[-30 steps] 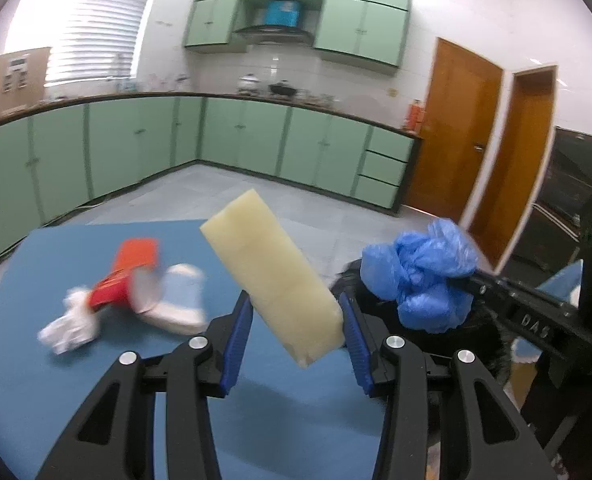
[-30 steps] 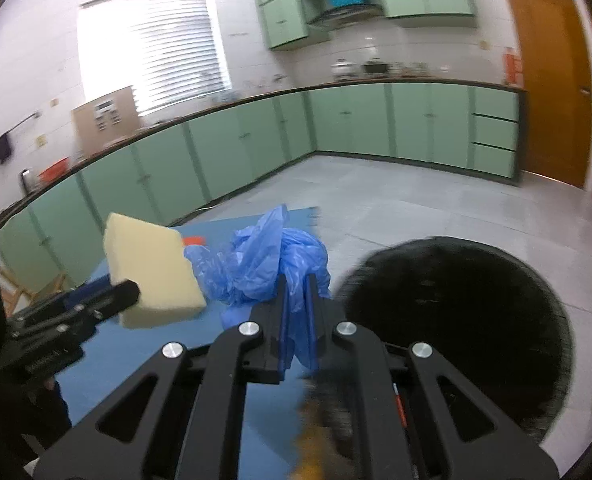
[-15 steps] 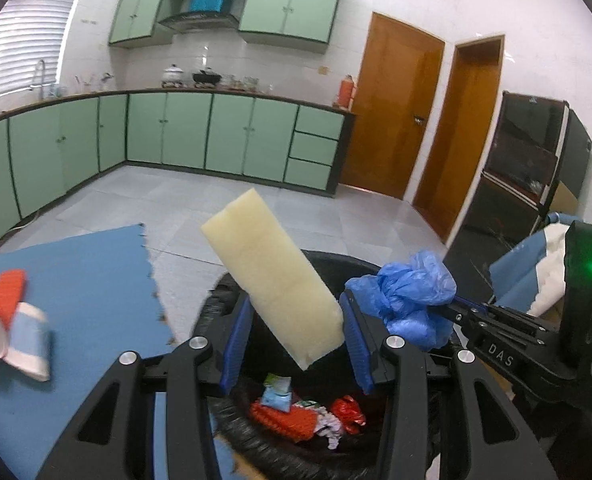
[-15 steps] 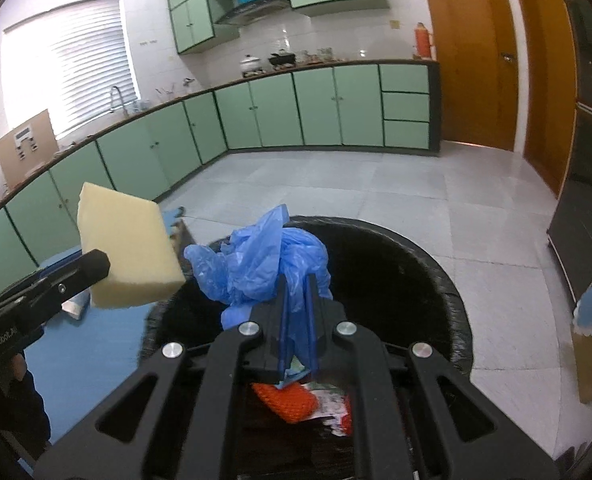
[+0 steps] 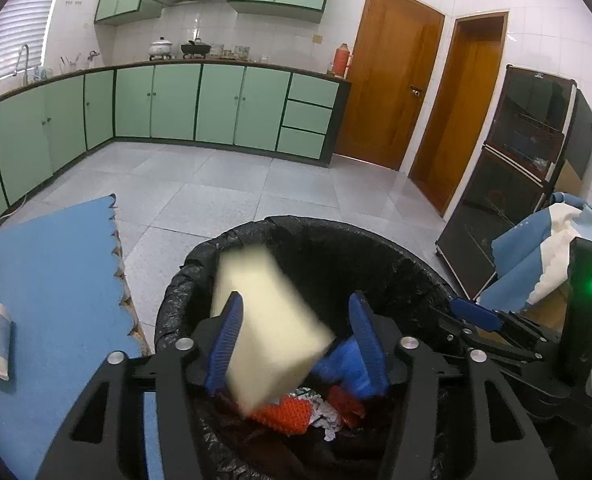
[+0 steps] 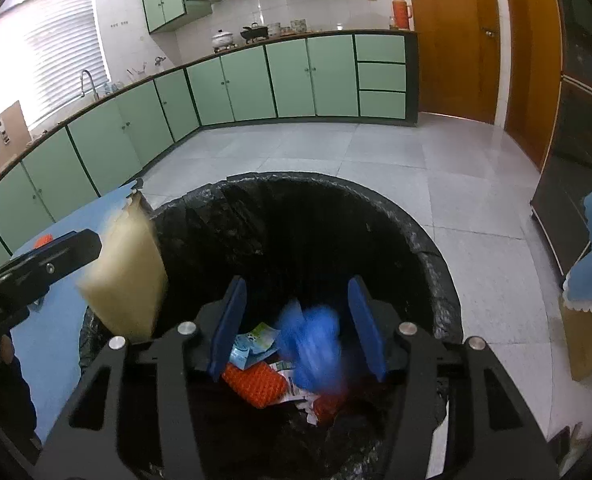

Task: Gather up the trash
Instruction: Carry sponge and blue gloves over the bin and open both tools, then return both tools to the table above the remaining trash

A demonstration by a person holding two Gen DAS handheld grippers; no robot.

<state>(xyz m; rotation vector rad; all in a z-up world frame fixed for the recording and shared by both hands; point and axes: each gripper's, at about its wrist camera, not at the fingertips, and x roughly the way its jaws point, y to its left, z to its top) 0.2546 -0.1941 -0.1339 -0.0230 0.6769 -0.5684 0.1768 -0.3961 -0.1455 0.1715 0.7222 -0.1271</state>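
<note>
Left gripper [image 5: 296,344]: its ribbed blue pads were opening above the bin; the sponge was between them, but the right pad stood clear of it.
Sponge [image 5: 264,328]: a pale yellow foam block, rectangular, blurred; its long axis ran from upper left to lower right, low end toward the trash.
Right gripper [image 6: 298,328]: its pads were opening and stood wide, not touching the bag.
Plastic bag [image 6: 314,350]: thin blue film, crumpled into a ball, blurred, between and below the pads, over the trash.
Trash bin [image 6: 424,240]: round, lined with a wrinkled glossy black bag; inside were an orange textured piece [image 6: 254,384] and paper scraps.
Table [image 5: 56,280]: blue mat with a scalloped edge, just beside the bin.
</note>
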